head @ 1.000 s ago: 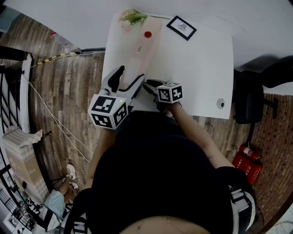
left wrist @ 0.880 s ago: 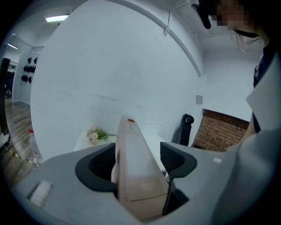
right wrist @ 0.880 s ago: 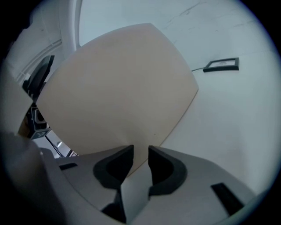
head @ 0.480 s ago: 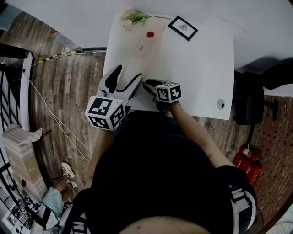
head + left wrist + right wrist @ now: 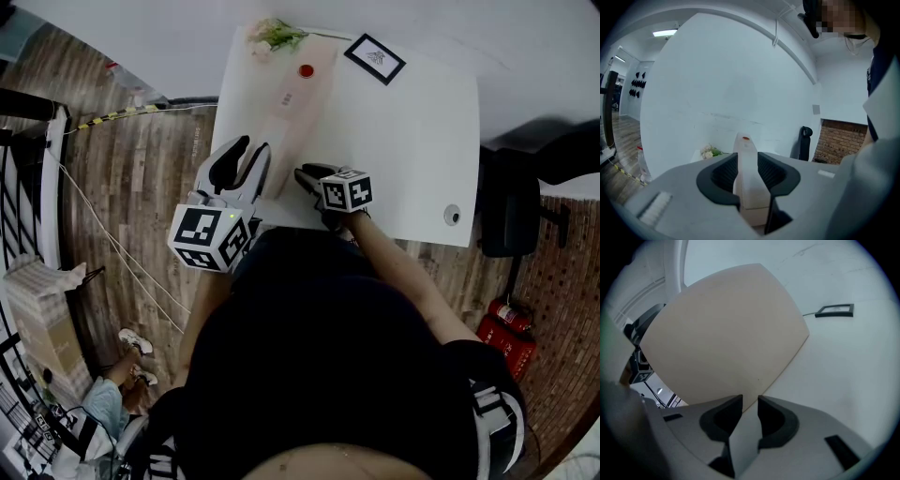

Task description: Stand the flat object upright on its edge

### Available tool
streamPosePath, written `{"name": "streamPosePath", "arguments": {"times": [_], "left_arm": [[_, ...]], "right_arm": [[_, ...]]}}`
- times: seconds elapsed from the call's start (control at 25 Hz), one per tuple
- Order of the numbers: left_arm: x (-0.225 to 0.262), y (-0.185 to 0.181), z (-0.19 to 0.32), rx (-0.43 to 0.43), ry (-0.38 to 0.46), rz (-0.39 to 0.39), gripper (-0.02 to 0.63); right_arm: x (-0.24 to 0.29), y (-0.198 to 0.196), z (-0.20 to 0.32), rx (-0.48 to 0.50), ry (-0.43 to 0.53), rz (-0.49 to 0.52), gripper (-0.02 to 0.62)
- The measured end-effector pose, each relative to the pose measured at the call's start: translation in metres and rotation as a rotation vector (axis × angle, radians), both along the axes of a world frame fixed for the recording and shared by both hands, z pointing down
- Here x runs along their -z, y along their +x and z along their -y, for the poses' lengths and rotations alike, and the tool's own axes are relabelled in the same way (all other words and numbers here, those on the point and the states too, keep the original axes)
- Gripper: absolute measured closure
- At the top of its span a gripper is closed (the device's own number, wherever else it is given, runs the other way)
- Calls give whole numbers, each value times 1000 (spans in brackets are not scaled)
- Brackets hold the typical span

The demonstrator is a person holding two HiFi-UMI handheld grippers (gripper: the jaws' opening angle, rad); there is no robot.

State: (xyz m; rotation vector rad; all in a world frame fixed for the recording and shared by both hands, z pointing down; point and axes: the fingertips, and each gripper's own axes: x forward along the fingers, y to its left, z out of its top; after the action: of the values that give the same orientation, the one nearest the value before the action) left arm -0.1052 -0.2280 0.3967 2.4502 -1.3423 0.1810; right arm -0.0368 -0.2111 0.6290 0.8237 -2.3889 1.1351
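Observation:
A long, flat, pale beige board (image 5: 292,94) with a red dot near its far end stands tilted up on its long edge on the white table (image 5: 403,141). My left gripper (image 5: 250,155) is at the board's near end; its jaws are closing and its pads touch both faces of the board (image 5: 746,154), which I see end-on. My right gripper (image 5: 305,176) is just right of it, low on the table, shut on the board's near bottom corner. In the right gripper view the board's broad face (image 5: 726,333) fills the upper left, above that gripper (image 5: 750,406).
A small black picture frame (image 5: 373,57) lies at the table's far side, and a sprig of flowers (image 5: 272,36) sits at the far left corner. A small round fitting (image 5: 452,214) is near the right edge. A black chair (image 5: 511,206) stands beside the table.
The left gripper's jaws, wide apart before, have closed in on the board's near end. The board looks narrower from above, turned more onto its edge. The right gripper has stayed put.

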Motion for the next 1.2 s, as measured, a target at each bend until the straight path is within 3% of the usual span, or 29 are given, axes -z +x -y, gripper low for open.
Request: {"name": "streamPosePath", "arguments": {"times": [0.24,0.36,0.56,0.88,1.04,1.2], "left_arm": [[3,-8,1,31,13,4,545],[6,-13,3,60,36,29,593],[21,-26,6,121,100,61,595],[82,-42,21,202,277,82,595],[131,-47,31,234,383,88,595],[181,-51,35,275,464,83,595]], "right_arm": [[2,8,2,-28,9,-11,505],[16,20,12,-82,76,-45,529],[98,60,48,-228,361,-130,581],[311,69,84,-334,942,-200,583],[396,57,82,-339,1118,-169,583],[448,45,78,-344,1218,-147,583]]}}
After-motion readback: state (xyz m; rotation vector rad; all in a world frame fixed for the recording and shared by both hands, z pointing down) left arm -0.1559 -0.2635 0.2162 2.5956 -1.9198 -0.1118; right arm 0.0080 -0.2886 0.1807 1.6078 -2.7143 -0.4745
